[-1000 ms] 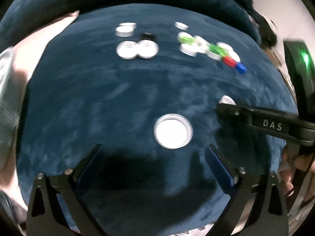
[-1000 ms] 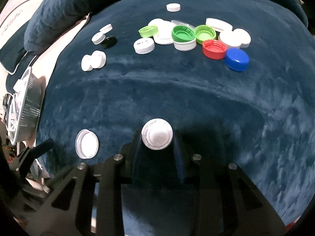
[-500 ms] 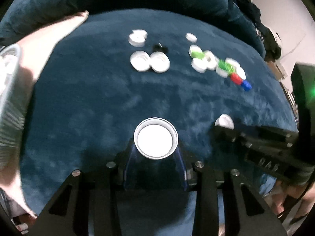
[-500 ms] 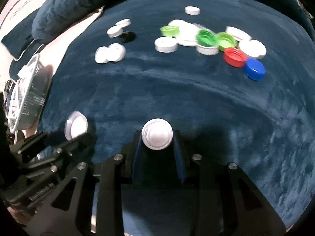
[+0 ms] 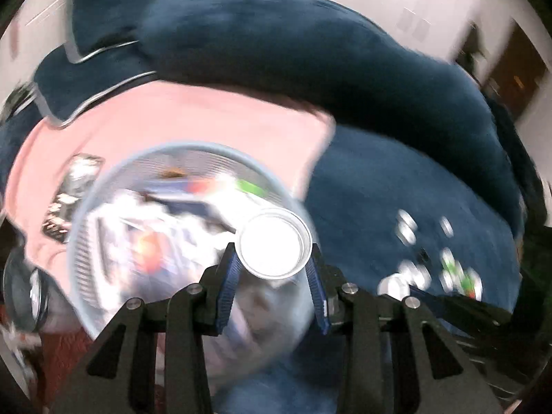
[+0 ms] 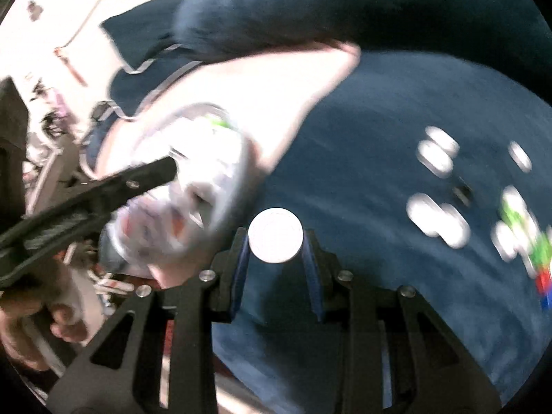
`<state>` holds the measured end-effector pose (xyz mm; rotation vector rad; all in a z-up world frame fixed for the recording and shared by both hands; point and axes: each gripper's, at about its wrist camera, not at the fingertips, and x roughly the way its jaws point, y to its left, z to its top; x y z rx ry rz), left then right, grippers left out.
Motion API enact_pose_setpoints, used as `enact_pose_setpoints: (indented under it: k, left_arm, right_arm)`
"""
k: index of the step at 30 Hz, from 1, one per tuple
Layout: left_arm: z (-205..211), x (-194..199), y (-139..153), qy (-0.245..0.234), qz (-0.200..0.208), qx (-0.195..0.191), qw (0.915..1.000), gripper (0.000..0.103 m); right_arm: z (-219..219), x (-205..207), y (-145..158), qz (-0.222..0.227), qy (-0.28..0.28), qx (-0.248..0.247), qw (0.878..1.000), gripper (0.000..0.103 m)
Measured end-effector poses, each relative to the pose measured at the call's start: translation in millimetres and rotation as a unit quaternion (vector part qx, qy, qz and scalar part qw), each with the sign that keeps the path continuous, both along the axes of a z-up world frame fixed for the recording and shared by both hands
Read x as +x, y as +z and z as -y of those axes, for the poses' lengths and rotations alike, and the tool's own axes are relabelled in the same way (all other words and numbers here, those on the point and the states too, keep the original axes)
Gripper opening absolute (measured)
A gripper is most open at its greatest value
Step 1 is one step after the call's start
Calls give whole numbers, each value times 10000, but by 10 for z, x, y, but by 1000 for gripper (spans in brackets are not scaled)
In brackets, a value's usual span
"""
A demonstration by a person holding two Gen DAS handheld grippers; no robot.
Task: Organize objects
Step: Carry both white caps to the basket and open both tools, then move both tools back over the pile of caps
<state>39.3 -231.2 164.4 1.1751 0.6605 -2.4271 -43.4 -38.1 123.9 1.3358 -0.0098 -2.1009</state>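
My left gripper (image 5: 274, 258) is shut on a white cap with a clear rim (image 5: 274, 246) and holds it over the near rim of a pale round basket (image 5: 114, 193) that holds several items. My right gripper (image 6: 275, 241) is shut on a white bottle cap (image 6: 275, 234) above the blue blanket (image 6: 379, 276), just right of the basket (image 6: 220, 138). The left gripper's arm (image 6: 86, 200) crosses the left of the right wrist view. Several loose caps, white, green, red and blue, lie blurred at the right (image 6: 438, 220) (image 5: 407, 234).
The basket stands on a pink sheet (image 5: 207, 120) left of the blanket. A dark blue pillow (image 5: 293, 51) lies behind. Both views are motion-blurred.
Both grippers swung left with their caps. The left one closed on the rimmed cap a second ago, lifted it and now holds it over the basket.
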Motion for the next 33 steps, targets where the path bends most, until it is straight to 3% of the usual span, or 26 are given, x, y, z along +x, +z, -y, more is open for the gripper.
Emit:
enact_pose_setpoints:
  k: [3, 7, 8, 11, 12, 14, 17, 19, 23, 28, 33]
  left_arm:
    - [484, -6, -32, 540, 42, 211, 9983, 39]
    - [771, -67, -52, 806, 64, 225, 9965, 39]
    - [815, -89, -66, 834, 83, 248, 9962, 44]
    - [908, -56, -107, 1128, 180, 462, 9924, 96]
    - [896, -23, -98, 1195, 157, 483, 9915, 102]
    - [858, 75, -66, 1271, 127, 392, 9910, 102]
    - [728, 133, -25, 1200, 434, 26, 9918, 102]
    - [540, 173, 0, 1004, 503, -318, 9932, 102]
    - [34, 179, 53, 416, 468, -610, 9962, 102]
    - [-726, -27, -148, -678, 532, -399, 9955, 102]
    - [-1609, -279, -757, -1728, 1114, 70, 9786, 102]
  right_arm:
    - [512, -229, 135, 39, 362, -201, 9991, 32]
    - [1003, -506, 245, 121, 519, -312, 9981, 32]
    - [1085, -581, 257, 170, 504, -376, 9979, 32]
    - [1154, -720, 230, 539, 446, -539, 9961, 43]
    - [1133, -746, 220, 634, 388, -583, 9955, 51]
    - [968, -715, 258, 573, 277, -748, 9952, 56]
    - [727, -640, 264, 604, 211, -724, 9953, 71]
    - [505, -572, 234, 605, 116, -635, 9961, 75]
    - [44, -388, 200, 553, -117, -421, 9975, 78]
    - [-726, 28, 87, 252, -540, 209, 9980, 84]
    - [-1567, 283, -316, 602, -1221, 974, 9859, 86]
